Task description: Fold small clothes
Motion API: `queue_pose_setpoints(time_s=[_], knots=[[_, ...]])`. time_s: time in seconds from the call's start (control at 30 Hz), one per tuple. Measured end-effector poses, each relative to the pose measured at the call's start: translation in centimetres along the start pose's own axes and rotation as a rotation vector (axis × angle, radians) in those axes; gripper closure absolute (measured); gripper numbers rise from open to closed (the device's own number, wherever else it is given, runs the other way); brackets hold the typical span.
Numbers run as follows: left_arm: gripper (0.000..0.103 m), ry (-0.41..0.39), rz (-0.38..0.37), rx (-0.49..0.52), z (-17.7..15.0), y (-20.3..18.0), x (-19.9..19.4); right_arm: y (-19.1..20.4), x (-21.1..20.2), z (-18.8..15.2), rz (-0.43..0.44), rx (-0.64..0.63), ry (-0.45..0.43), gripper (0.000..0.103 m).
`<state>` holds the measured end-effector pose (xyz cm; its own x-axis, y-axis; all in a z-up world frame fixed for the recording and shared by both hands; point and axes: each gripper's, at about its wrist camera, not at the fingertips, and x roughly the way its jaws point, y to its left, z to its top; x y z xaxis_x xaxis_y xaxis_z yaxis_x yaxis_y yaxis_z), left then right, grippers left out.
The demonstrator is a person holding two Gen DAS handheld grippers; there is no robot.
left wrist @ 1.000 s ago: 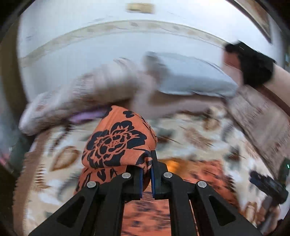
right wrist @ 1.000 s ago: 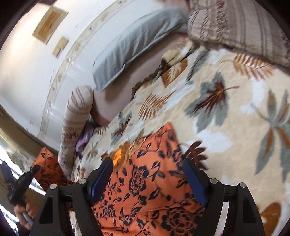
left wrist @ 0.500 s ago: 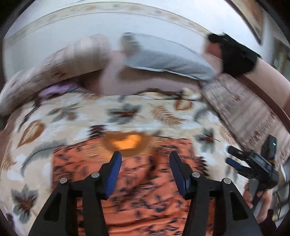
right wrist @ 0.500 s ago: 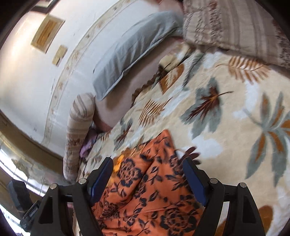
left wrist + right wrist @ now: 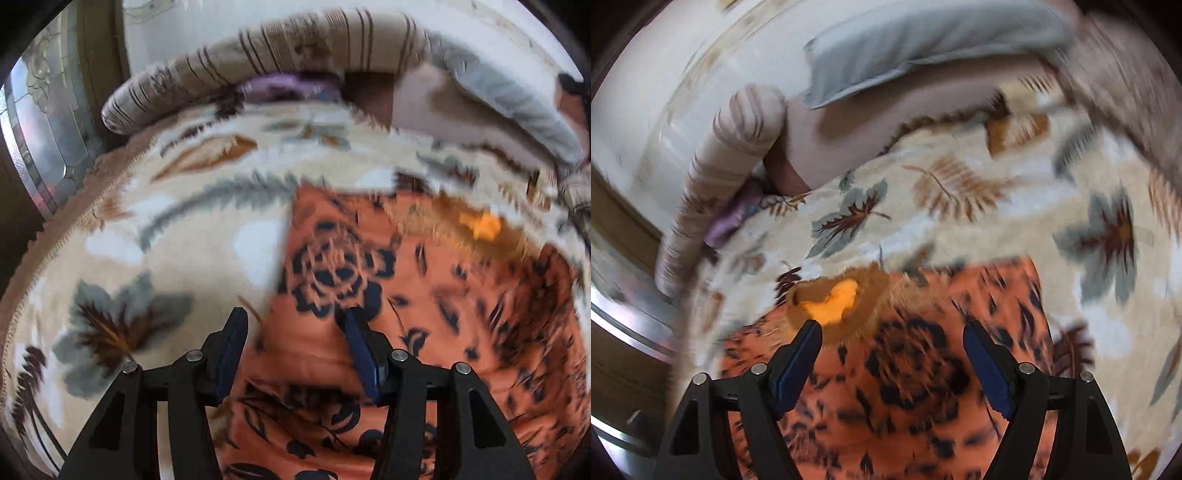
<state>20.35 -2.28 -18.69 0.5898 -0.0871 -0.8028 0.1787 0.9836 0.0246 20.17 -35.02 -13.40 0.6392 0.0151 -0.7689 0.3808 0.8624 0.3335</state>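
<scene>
Orange floral garment (image 5: 424, 314) lies spread on leaf-print blanket (image 5: 155, 229), below striped bolster (image 5: 295, 40). Left gripper (image 5: 293, 347) over garment's left edge, jaws apart, empty. Right gripper (image 5: 892, 363) jaws wide, empty, above garment. Step: between folds. Next: pinch edge, carry across.

A bed covered by a leaf-patterned blanket (image 5: 177, 229) is backed by a white wall (image 5: 665, 85), with a striped bolster (image 5: 295, 40) and grey pillow (image 5: 923, 40) at its head.

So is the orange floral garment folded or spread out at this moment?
Partly folded. The orange floral garment lies flat on the leaf-print blanket with a straight doubled edge at its left; how many layers, cannot tell.
</scene>
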Motion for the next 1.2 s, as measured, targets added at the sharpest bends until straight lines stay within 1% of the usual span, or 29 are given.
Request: queue_pose_setpoints(time_s=[0.03, 0.1, 0.13, 0.17, 0.2, 0.23, 0.3, 0.37, 0.4, 0.47, 0.5, 0.53, 0.57, 0.6, 0.67, 0.7, 0.73, 0.77, 0.8, 0.87, 0.9, 0.93, 0.97, 1.0, 1.03, 1.1, 1.13, 1.17, 1.2], knots=[[0.047, 0.030, 0.007, 0.023, -0.2, -0.5, 0.6, 1.5, 0.8, 0.1, 0.010, -0.057, -0.001, 0.021], [0.047, 0.011, 0.015, 0.056, 0.2, -1.2, 0.3, 3.9, 2.9, -0.4, -0.010, -0.172, 0.032, 0.023], [0.047, 0.001, 0.009, 0.067, 0.3, -1.3, 0.0, 4.5, 4.1, -1.0, -0.037, -0.224, 0.072, 0.036], [0.047, -0.007, 0.006, 0.077, 0.4, -1.2, -0.2, 4.7, 5.1, -1.6, -0.049, -0.255, 0.120, 0.065], [0.047, -0.009, 0.003, 0.080, 0.3, -1.0, -0.3, 4.4, 5.9, -2.3, -0.059, -0.275, 0.174, 0.074], [0.047, -0.001, -0.001, 0.079, 0.2, -0.8, -0.3, 3.6, 6.3, -3.3, -0.070, -0.279, 0.218, 0.074], [0.047, 0.024, -0.017, 0.065, 0.1, -0.2, 0.1, 1.1, 4.8, -4.9, -0.116, -0.280, 0.239, 0.075], [0.047, 0.033, -0.024, 0.045, -0.1, 0.3, -0.1, -1.5, 2.7, -6.4, -0.112, -0.249, 0.261, 0.074], [0.047, 0.029, -0.023, 0.046, -0.1, 0.4, 0.1, -3.2, 1.4, -7.7, -0.108, -0.233, 0.289, 0.075], [0.047, -0.004, -0.017, 0.071, 0.0, -0.1, -0.4, -5.1, -0.3, -9.5, -0.138, -0.217, 0.332, 0.074], [0.047, -0.044, -0.020, 0.086, 0.0, -0.4, -1.1, -6.3, -1.3, -10.3, -0.146, -0.192, 0.342, 0.074], [0.047, -0.095, -0.031, 0.102, -0.1, -0.8, -2.4, -7.8, -3.1, -10.8, -0.129, -0.137, 0.335, 0.074], [0.047, -0.139, -0.044, 0.112, -0.3, -1.1, -3.7, -8.9, -4.9, -11.1, -0.095, -0.090, 0.314, 0.074], [0.047, -0.195, -0.062, 0.126, -0.6, -1.5, -5.4, -10.6, -8.1, -11.2, -0.030, -0.019, 0.243, 0.071], [0.047, -0.269, -0.104, 0.175, -1.0, -3.1, -8.4, -13.7, -14.3, -11.3, 0.047, 0.088, 0.072, 0.068], [0.044, -0.300, -0.137, 0.205, -1.5, -4.3, -10.1, -15.5, -17.7, -11.4, 0.079, 0.132, -0.026, 0.063], [0.036, -0.318, -0.161, 0.221, -1.8, -5.0, -11.1, -17.5, -21.4, -11.5, 0.075, 0.175, -0.123, 0.025], [0.029, -0.334, -0.188, 0.235, -2.1, -5.9, -12.0, -18.6, -23.7, -11.4, 0.049, 0.206, -0.183, 0.000], [0.029, -0.337, -0.204, 0.240, -2.3, -6.4, -12.5, -20.0, -26.4, -11.4, 0.042, 0.234, -0.265, 0.000], [0.029, -0.316, -0.214, 0.226, -2.2, -6.9, -12.6, -21.2, -28.1, -10.8, 0.099, 0.258, -0.305, 0.000], [0.029, -0.300, -0.210, 0.208, -2.0, -6.8, -12.2, -21.3, -27.7, -10.4, 0.118, 0.274, -0.289, 0.000], [0.029, -0.278, -0.186, 0.185, -1.7, -6.5, -11.6, -21.1, -27.1, -10.1, 0.135, 0.279, -0.275, 0.000], [0.029, -0.264, -0.165, 0.168, -1.5, -6.1, -11.1, -20.5, -25.5, -9.7, 0.174, 0.277, -0.243, 0.000], [0.029, -0.249, -0.144, 0.137, -1.2, -5.3, -10.4, -19.6, -24.1, -9.5, 0.191, 0.260, -0.217, 0.001], [0.029, -0.239, -0.132, 0.102, -1.0, -4.2, -9.8, -18.1, -21.8, -8.8, 0.185, 0.213, -0.175, 0.003], [0.029, -0.227, -0.101, 0.062, -0.8, -2.3, -8.5, -15.7, -18.2, -8.1, 0.169, 0.158, -0.110, 0.014], [0.029, -0.222, -0.085, 0.060, -0.7, -1.5, -7.8, -14.0, -14.8, -7.2, 0.176, 0.132, -0.052, 0.025], [0.029, -0.223, -0.069, 0.061, -0.8, -0.8, -7.2, -13.2, -13.1, -6.8, 0.180, 0.121, -0.019, 0.033], [0.029, -0.230, -0.057, 0.061, -1.0, -0.3, -6.7, -12.5, -11.6, -6.6, 0.172, 0.109, 0.007, 0.035]])
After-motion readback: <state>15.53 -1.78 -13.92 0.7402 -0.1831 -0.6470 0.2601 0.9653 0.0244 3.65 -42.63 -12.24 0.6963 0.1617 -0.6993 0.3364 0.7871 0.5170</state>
